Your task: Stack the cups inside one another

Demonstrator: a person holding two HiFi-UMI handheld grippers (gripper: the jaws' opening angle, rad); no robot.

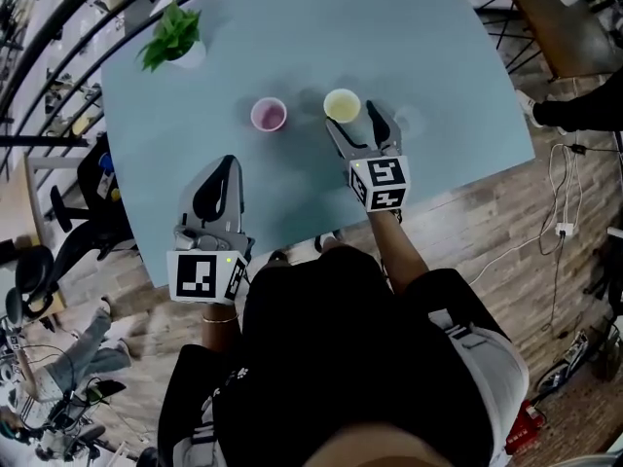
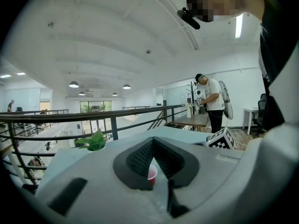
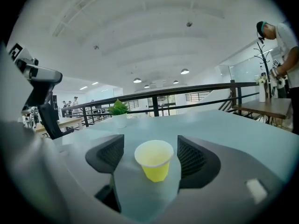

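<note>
Nearest the wearer, the left gripper (image 1: 227, 168) sits low over the near left part of the pale blue table (image 1: 438, 76), its jaws pressed together on nothing. Farther in and to the right, the right gripper (image 1: 352, 115) has its jaws spread to either side of the yellow cup (image 3: 155, 160). The cup stands upright, mouth up, squarely in the gap, with table showing between its sides and each pad, so it is bracketed but not gripped.

Just left of it, and clearly apart, the pink cup (image 1: 269, 115) also stands upright and open. It lies ahead of the left gripper and a little to the right, making that gripper the nearer of the two to it. Any nesting looks to depend on the yellow cup being closed on, lifted and carried left over the pink one, or the reverse.

A potted plant (image 1: 175, 37) stands at the far left corner.

From the left gripper view the pink cup shows only as a sliver below the meeting pads. Whether either cup holds anything cannot be made out.
</note>
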